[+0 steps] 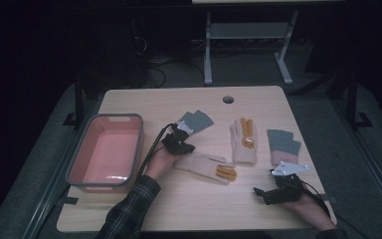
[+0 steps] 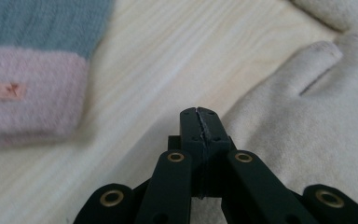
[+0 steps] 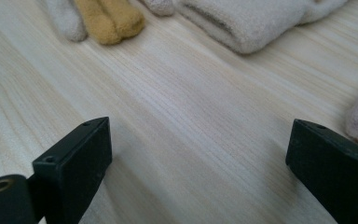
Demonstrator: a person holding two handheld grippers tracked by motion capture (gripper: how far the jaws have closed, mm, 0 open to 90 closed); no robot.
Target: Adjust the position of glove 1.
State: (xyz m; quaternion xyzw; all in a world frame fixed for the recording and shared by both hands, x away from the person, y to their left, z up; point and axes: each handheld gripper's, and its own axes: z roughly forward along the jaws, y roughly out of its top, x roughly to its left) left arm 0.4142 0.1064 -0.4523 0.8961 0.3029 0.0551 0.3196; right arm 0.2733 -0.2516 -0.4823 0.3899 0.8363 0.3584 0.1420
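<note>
a cream knitted glove with mustard fingertips (image 1: 205, 168) lies flat at the table's centre, fingers toward four o'clock. a grey knitted glove with a pink cuff (image 1: 196, 121) lies flat, at eleven o'clock from it.

fuzzy knit gloves (image 2: 307, 135), prob. wood-grain table (image 1: 189, 204)

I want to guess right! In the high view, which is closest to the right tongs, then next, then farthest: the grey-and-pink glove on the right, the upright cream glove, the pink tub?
1. Grey-and-pink glove, just beyond the right tongs.
2. Upright cream glove, mid-table.
3. Pink tub, far left.
</note>
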